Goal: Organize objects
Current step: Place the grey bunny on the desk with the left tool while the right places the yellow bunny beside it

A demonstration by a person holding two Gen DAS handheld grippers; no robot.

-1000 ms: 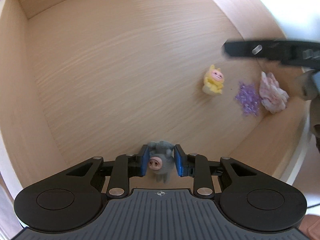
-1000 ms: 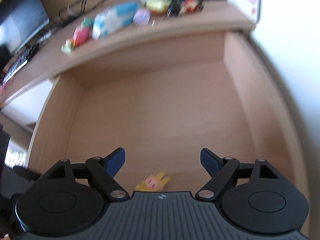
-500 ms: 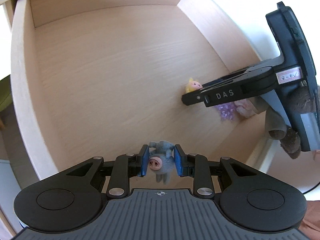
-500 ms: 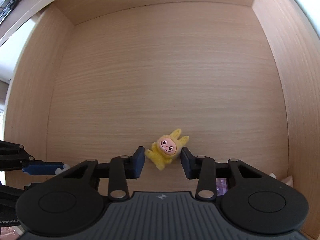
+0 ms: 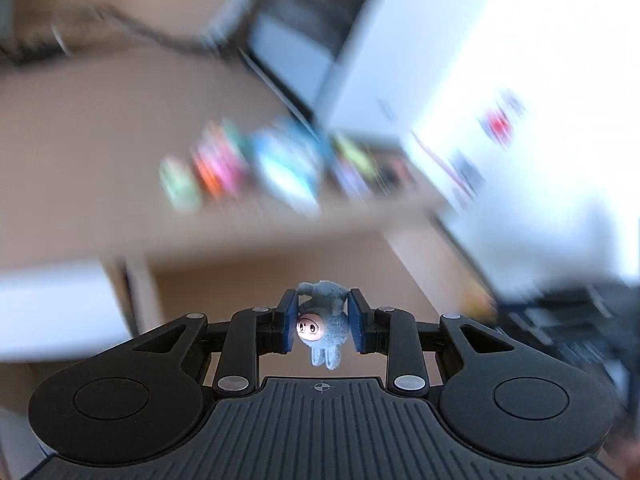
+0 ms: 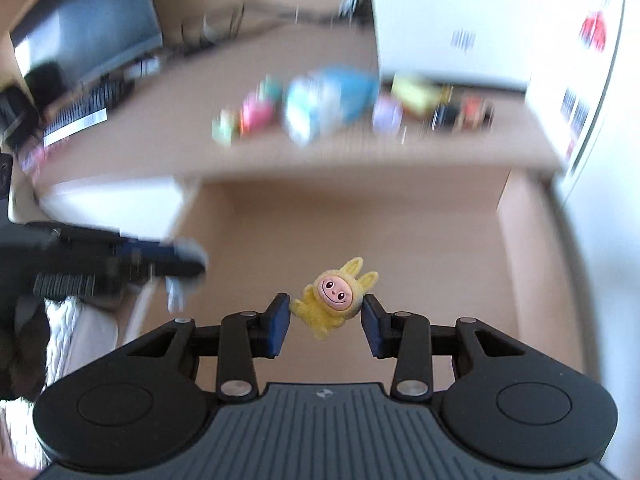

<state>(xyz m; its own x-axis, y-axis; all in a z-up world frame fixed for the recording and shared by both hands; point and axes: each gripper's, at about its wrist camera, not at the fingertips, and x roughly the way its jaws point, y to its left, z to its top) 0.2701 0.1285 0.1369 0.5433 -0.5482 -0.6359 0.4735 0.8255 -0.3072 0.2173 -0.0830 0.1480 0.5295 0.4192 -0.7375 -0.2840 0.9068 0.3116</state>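
Observation:
In the left wrist view, my left gripper [image 5: 323, 301] is shut on a small grey-blue plush figure with a pink face [image 5: 320, 328], which hangs head down between the blue pads. My right gripper [image 6: 326, 305] is shut on a yellow bunny-eared plush figure [image 6: 334, 291], held clear above the floor of the wooden compartment [image 6: 360, 232]. The left gripper [image 6: 188, 260] also shows as a dark blur at the left of the right wrist view. Both views are smeared by motion.
Above the compartment runs a wooden desk top [image 6: 320, 152] with several blurred colourful toys [image 6: 320, 104]. A large white box [image 6: 460, 20] stands at its back right. A monitor [image 6: 88, 28] and a keyboard [image 6: 76, 116] sit at the back left.
The right gripper closed on the yellow figure and lifted it off the compartment floor. The left gripper rose and tilted up with the grey-blue figure, so the desk top now fills its view.

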